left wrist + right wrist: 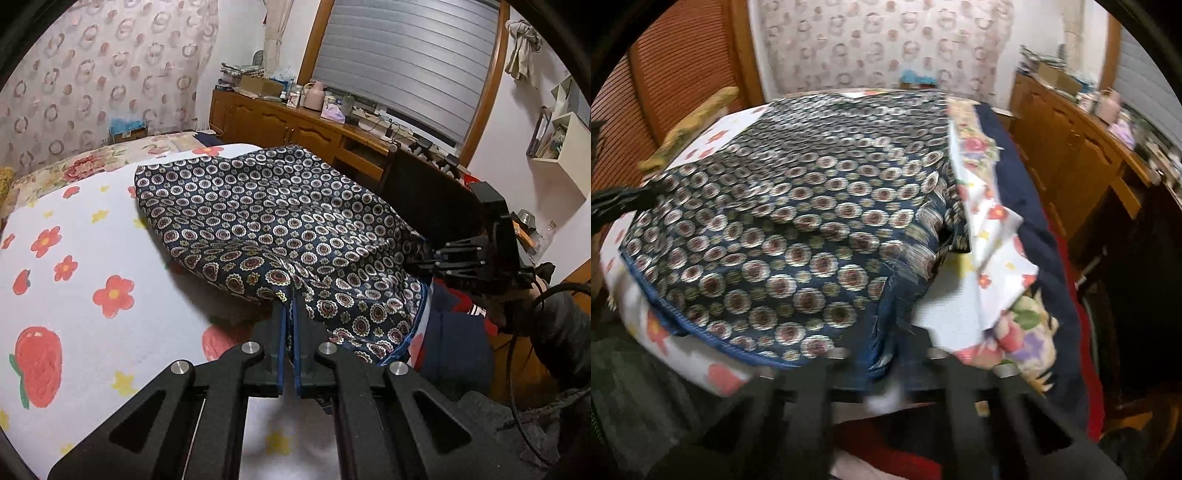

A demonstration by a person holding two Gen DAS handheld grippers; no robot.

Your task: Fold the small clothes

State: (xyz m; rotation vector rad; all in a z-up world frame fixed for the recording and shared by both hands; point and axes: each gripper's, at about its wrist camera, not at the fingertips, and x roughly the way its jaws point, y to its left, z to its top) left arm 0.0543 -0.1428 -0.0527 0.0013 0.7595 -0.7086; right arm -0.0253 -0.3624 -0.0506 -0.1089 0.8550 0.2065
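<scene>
In the left wrist view, the left gripper [291,295] has its jaws closed on the near edge of the patterned cloth [258,206], a dark blue fabric with round medallions. The cloth lies spread on the bed [74,258], which has a white sheet with red flowers, and the sheet is bare to the left of the cloth. At the right edge of the cloth, the right gripper [417,262] pinches the fabric, with a sleeve [561,325] behind it. A wooden cabinet [280,122] stands beyond the bed. In the right wrist view, which is blurred, the cloth's blue hemmed edge runs along the lower left, and its corner goes down between the closed jaws. Beside it on the right, the sheet is crumpled.
</scene>
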